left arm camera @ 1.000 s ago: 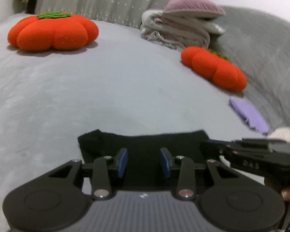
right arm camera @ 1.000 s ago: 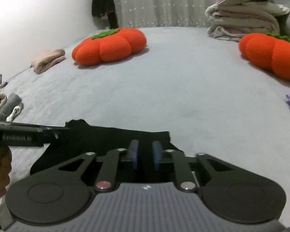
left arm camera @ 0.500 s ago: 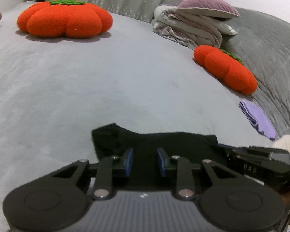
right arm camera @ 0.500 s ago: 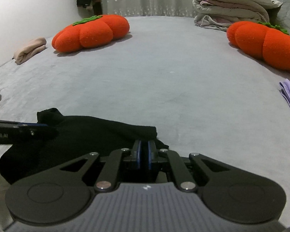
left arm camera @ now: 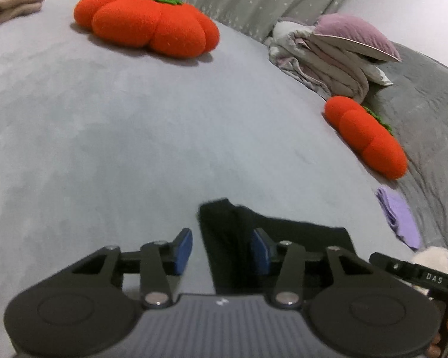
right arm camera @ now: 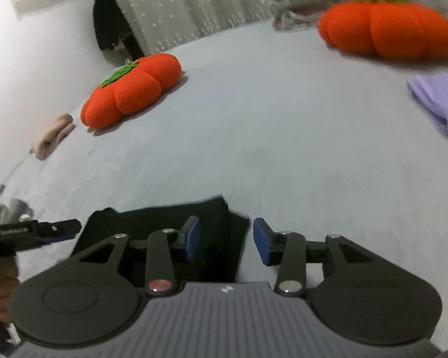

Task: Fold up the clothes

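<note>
A folded black garment point(left arm camera: 286, 232) lies flat on the grey bed point(left arm camera: 134, 137), close in front of both grippers. My left gripper point(left arm camera: 221, 249) hovers over its left edge, jaws opening, blue pads apart; the cloth lies between them with neither pad pressing it. In the right wrist view the same black garment point(right arm camera: 164, 223) shows with my right gripper point(right arm camera: 225, 240) over its right edge, jaws opening and clear of the cloth. The right gripper's side shows low right in the left wrist view, and the left gripper's side low left in the right wrist view.
Two orange pumpkin cushions point(left arm camera: 146, 24) point(left arm camera: 370, 137) lie on the bed. A pile of bedding with a mauve pillow point(left arm camera: 337, 50) sits at the back. A folded lilac cloth point(left arm camera: 400, 217) lies to the right, a folded beige one point(right arm camera: 52, 135) to the left. A curtain point(right arm camera: 176, 9) hangs behind.
Both grippers went from closed on the black garment to open, letting it go. The left has shifted left and the right has shifted right, each rolling, so each now sits over an edge.
</note>
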Motion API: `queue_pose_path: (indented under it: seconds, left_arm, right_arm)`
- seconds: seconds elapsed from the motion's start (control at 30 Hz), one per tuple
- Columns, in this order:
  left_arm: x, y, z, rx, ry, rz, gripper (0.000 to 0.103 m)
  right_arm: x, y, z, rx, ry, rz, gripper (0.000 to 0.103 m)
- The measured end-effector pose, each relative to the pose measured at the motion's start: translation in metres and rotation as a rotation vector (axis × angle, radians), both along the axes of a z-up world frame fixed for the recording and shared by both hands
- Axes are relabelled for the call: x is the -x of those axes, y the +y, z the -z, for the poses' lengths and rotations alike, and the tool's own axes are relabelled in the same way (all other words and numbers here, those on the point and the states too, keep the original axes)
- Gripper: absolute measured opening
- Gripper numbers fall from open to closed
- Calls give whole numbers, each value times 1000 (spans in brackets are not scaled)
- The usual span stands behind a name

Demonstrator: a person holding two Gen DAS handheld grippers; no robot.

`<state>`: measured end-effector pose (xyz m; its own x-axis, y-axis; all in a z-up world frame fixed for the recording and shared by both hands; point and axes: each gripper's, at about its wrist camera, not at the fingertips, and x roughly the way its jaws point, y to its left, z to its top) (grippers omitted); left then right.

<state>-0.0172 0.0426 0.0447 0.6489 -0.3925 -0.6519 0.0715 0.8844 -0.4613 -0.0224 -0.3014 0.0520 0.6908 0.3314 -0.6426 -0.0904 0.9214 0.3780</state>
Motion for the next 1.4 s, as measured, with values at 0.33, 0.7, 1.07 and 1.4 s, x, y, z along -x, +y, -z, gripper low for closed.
queue_pose_path:
  seconds: [0.33, 0.7, 1.07, 1.4]
  left_arm:
    - [18, -19, 19, 15, 91, 75, 67]
    - [3, -40, 22, -33, 52, 84, 74]
    - [-1, -53, 22, -96, 13, 88, 72]
    - [2, -57, 21, -117, 2, 90, 61]
  right_arm:
    - [5, -23, 19, -247, 224, 1, 66]
    - [5, -8, 27, -266, 189, -3, 67]
    - [5, -7, 31, -261, 147, 27, 50]
    - [2, 5, 31, -226, 107, 12, 50]
